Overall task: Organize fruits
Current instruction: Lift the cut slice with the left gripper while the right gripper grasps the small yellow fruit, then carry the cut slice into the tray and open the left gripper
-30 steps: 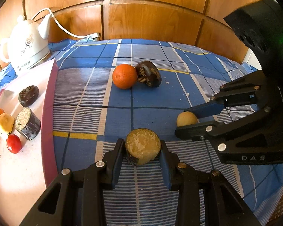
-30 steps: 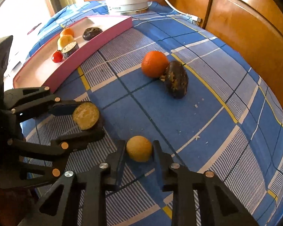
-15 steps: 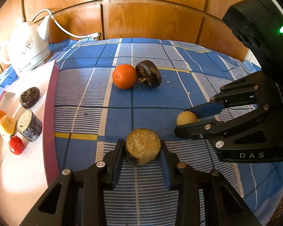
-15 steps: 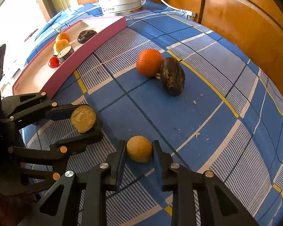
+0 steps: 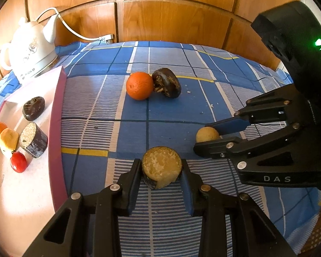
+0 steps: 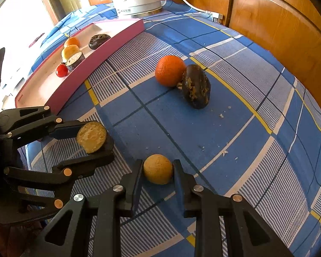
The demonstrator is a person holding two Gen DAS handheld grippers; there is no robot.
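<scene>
Fruits sit clamped in both jaws, a cut dark-skinned piece (image 5: 161, 167) in the left gripper (image 5: 161, 171) and a small yellow ball (image 6: 158, 168) in the right gripper (image 6: 158, 171), both risking slipping or colliding before the pink tray (image 5: 57, 115) on the left; compared with before, both have lifted slightly off the tabletop (image 5: 171, 117).

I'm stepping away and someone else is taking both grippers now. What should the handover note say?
Left hand-held gripper: shut on the cut dark-skinned fruit piece.
Right hand-held gripper: shut on the small yellow round fruit.
Done: five pieces lie in the pink tray.
Left: place both held pieces in the tray, then fetch the orange and the dark fruit touching it on the blue checked cloth.
</scene>
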